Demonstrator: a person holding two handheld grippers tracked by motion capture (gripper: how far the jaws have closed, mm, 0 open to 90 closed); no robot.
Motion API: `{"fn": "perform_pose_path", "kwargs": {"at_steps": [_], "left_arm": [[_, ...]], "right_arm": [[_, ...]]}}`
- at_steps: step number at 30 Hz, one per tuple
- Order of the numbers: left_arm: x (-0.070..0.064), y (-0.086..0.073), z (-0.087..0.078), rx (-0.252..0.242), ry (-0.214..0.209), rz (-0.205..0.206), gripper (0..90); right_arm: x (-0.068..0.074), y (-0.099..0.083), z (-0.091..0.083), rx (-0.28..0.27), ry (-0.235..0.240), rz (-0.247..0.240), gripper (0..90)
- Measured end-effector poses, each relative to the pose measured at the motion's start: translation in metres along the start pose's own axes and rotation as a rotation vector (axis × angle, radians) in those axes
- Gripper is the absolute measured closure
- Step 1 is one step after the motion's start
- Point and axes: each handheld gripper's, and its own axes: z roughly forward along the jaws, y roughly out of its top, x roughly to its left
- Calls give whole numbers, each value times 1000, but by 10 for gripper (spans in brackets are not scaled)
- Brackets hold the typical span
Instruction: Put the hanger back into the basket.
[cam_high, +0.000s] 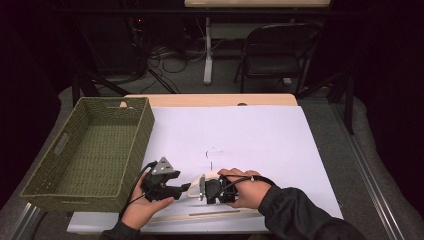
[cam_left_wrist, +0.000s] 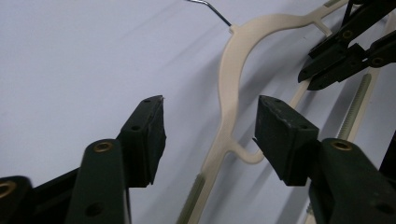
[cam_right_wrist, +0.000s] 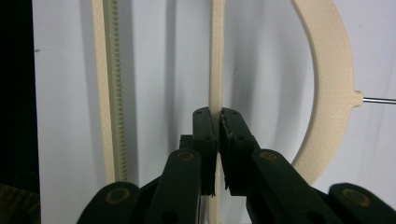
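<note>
I am working a cream hanger (cam_high: 197, 187) that is lying flat on the white table sheet (cam_high: 260, 135), near the front edge, just right of the woven basket (cam_high: 90, 150).

Status: my right gripper (cam_right_wrist: 217, 122) is clamping one thin inner bar of the hanger — jaws closed on it. My left gripper (cam_left_wrist: 210, 135) is standing with its jaws spread, one on each side of the hanger's curved shoulder (cam_left_wrist: 231, 88), not yet touching it. I am judging the grasp half made: one hold is set, the second is pending, and the lift or transfer has not begun.

Clearance: the sheet beyond the wire hook (cam_high: 213, 151) is lying bare, giving free room forward and to the right. To the left the basket wall is standing close to my left hand (cam_high: 145, 207) — limited room there. The ridged lower bar (cam_right_wrist: 111, 93) is lying near the table's front edge.
</note>
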Motion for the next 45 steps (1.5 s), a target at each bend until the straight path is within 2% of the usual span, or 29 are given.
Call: {"fn": "perform_pose_path", "kwargs": {"at_steps": [3, 5, 11, 14, 15, 16, 17, 18, 20, 23, 25, 27, 34, 39, 41, 45], "left_arm": [[-3, 7, 16, 27, -34, 5, 463], [-5, 9, 21, 29, -44, -3, 484], [-6, 12, 32, 51, -53, -8, 540], [-6, 13, 39, 86, -57, -7, 561], [-6, 13, 39, 86, -57, -7, 566], [-6, 12, 41, 97, -57, -8, 575], [-6, 12, 41, 97, -57, -8, 588], [-6, 12, 42, 104, -55, -9, 608], [-5, 11, 43, 119, -57, -10, 633], [-3, 11, 45, 148, -69, -3, 652], [-3, 11, 46, 155, -65, 5, 703], [-3, 11, 45, 152, -61, 6, 755], [-4, 11, 43, 145, -58, 24, 773], [-4, 10, 42, 135, -49, 19, 777], [-4, 10, 43, 141, -54, 19, 779], [-4, 9, 42, 134, -51, 29, 779]], "right_arm": [[0, -1, 0, -7, -3, 0, 853], [0, -1, -1, -9, -5, 3, 853], [0, 0, -1, -9, -8, -3, 853], [0, 0, -2, 1, 3, -5, 853], [0, 0, -2, 1, 3, -5, 853], [2, -1, 2, -40, -29, 4, 853], [2, -1, 2, -40, -29, 4, 853], [1, 0, 0, -13, -13, -7, 853], [1, 0, -1, -4, -16, -9, 853], [1, 0, 0, -11, -16, -9, 852], [1, 1, 0, -12, -10, -7, 852], [1, 1, 0, -6, -9, -4, 852], [0, 1, 2, -9, -7, 8, 848], [-3, 0, 2, -16, 0, 36, 822], [-6, -1, 1, -37, 5, 74, 757], [-13, -8, -5, -80, 50, 169, 716]]}}
